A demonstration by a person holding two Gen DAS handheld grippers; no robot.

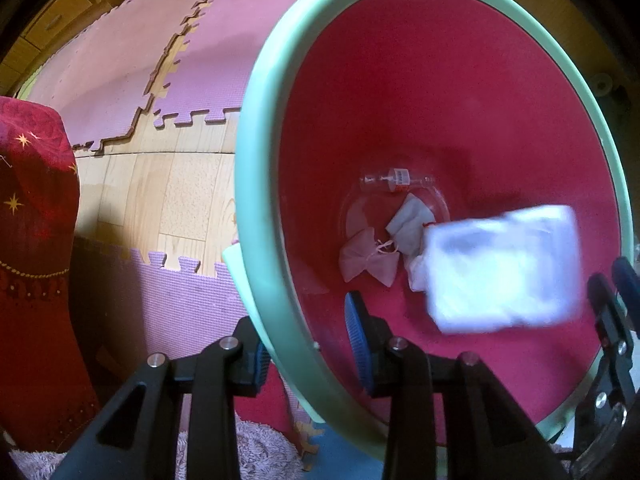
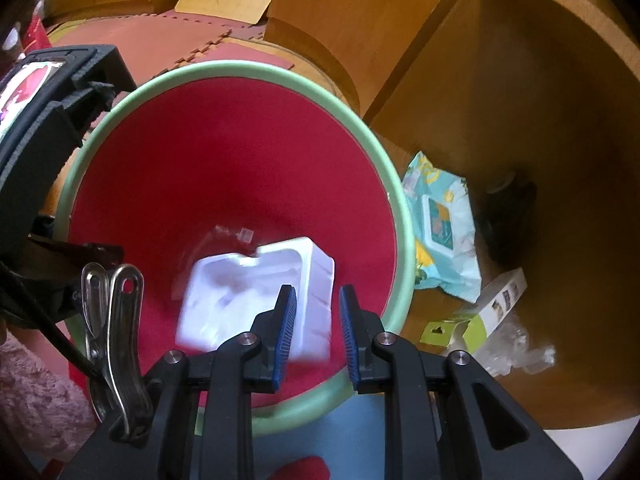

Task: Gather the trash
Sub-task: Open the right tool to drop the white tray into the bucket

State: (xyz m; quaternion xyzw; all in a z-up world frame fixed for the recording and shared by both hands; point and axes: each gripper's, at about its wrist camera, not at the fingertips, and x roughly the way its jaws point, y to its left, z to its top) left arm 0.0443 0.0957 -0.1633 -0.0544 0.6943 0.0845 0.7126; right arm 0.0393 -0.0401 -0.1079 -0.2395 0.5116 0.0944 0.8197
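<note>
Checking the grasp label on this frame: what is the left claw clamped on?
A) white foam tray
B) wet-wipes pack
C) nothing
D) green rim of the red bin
D: in the left wrist view the left claw has one blue pad outside and one inside the green rim of the red bin, while the white foam tray is blurred and loose inside the bin.
</note>
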